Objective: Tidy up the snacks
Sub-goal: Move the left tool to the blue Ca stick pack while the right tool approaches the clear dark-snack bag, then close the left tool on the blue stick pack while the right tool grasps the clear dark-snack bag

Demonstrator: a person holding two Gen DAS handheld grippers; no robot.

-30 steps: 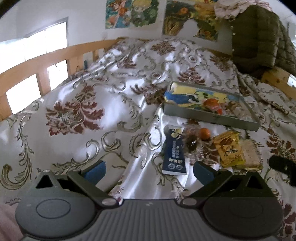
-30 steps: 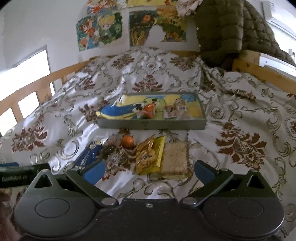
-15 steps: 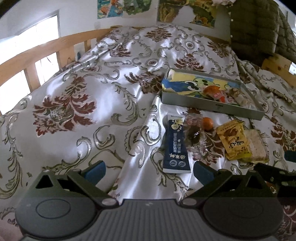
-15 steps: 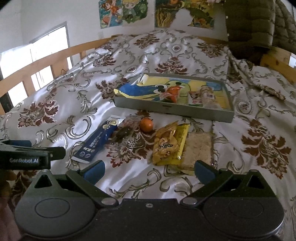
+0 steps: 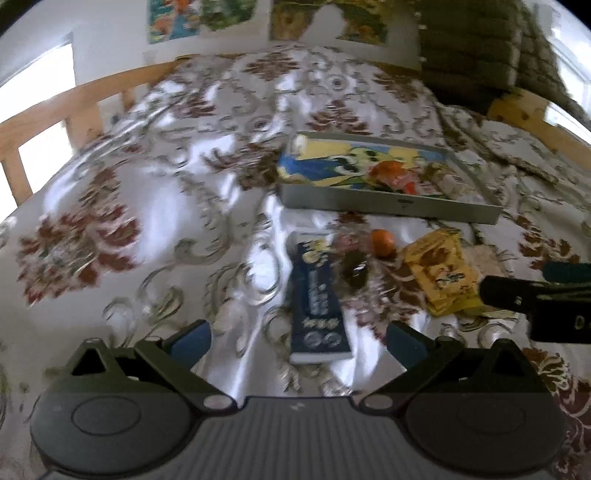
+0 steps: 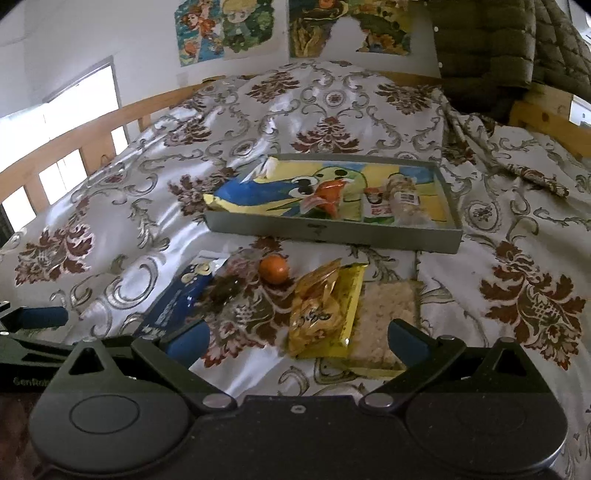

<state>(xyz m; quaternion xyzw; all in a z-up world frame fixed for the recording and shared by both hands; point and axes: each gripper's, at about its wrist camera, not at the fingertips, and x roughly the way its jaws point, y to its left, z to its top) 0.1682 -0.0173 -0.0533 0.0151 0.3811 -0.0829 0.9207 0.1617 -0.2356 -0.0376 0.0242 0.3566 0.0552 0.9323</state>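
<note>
A grey tray (image 6: 332, 230) (image 5: 388, 207) on the bedspread holds a big blue-and-yellow bag (image 6: 273, 194), an orange packet (image 6: 327, 197) and small wrapped snacks (image 6: 402, 201). In front of it lie a dark blue bar (image 5: 317, 299) (image 6: 175, 302), a clear packet with a dark sweet (image 5: 354, 267), a small orange ball (image 6: 273, 269) (image 5: 383, 242), a yellow packet (image 6: 321, 310) (image 5: 441, 275) and a pale rice cracker (image 6: 384, 321). My left gripper (image 5: 297, 338) is open just short of the blue bar. My right gripper (image 6: 297, 338) is open, its fingers on either side of the yellow packet's near end.
A wooden bed rail (image 6: 74, 147) runs along the left. A green quilted jacket (image 6: 487, 48) hangs at the back right over the wooden frame (image 6: 550, 123). Posters (image 6: 229, 27) cover the wall. Floral bedspread (image 6: 535, 295) spreads to the right of the snacks.
Both grippers have moved forward and down toward the loose snacks, which now look larger. The right gripper shows further into the left view's right edge. Jaws stay open.
</note>
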